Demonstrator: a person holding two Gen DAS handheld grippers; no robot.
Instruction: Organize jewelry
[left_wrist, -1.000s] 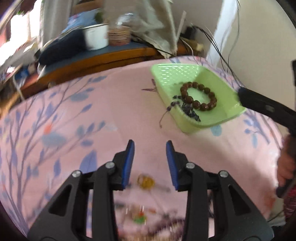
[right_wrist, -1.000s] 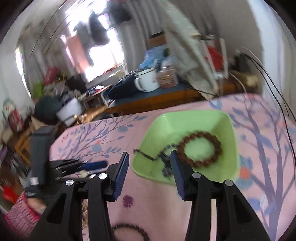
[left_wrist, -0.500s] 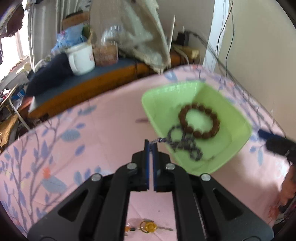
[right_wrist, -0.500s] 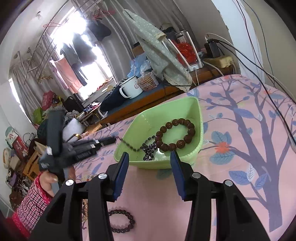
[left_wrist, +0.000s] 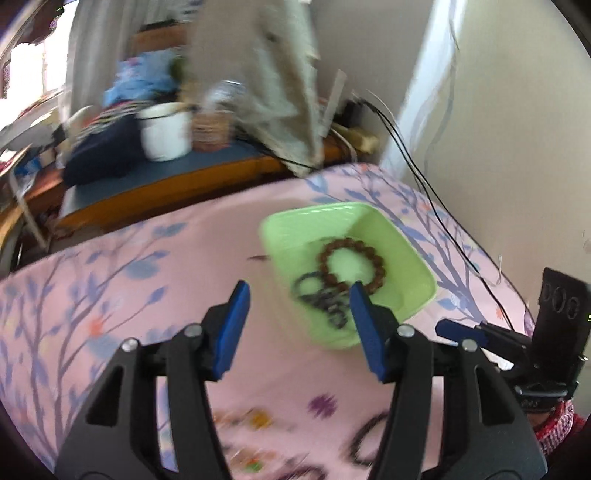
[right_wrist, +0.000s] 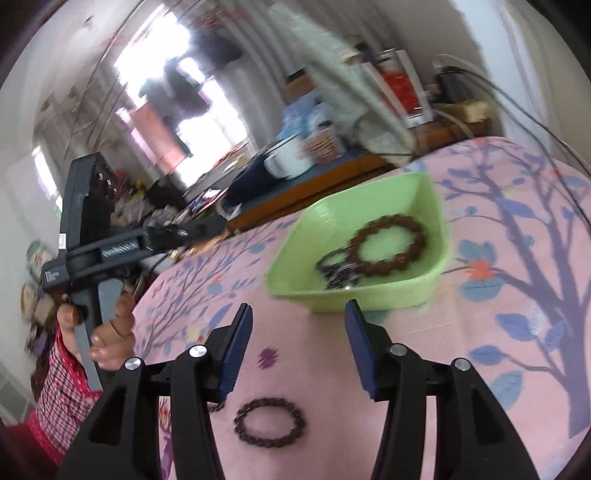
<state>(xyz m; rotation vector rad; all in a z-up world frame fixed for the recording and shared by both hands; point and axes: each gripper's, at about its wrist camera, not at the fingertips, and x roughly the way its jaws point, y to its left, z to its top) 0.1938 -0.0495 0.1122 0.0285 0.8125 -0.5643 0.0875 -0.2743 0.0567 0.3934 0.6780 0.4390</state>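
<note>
A green tray (left_wrist: 402, 251) (right_wrist: 432, 206) sits on the pink flowered tablecloth. In it lie a brown bead bracelet (left_wrist: 354, 264) (right_wrist: 389, 245) and a dark bead string (left_wrist: 321, 299) (right_wrist: 338, 271). My left gripper (left_wrist: 297, 325) is open and empty, above the cloth just before the tray. My right gripper (right_wrist: 297, 343) is open and empty, short of the tray. A dark bead bracelet (right_wrist: 269, 427) lies on the cloth between its fingers, close to the camera. Blurred small jewelry (left_wrist: 255, 421) lies under the left gripper.
The other gripper shows at the right edge of the left wrist view (left_wrist: 517, 343) and at the left of the right wrist view (right_wrist: 122, 243). A low wooden bench (left_wrist: 177, 173) with a white mug (left_wrist: 166, 131) stands behind the table. Black cables (left_wrist: 417, 173) hang at the wall.
My left gripper, shut on the end of the dark bead string half a second ago, has opened and drawn back; the string now lies wholly in the tray. The right gripper stays open.
</note>
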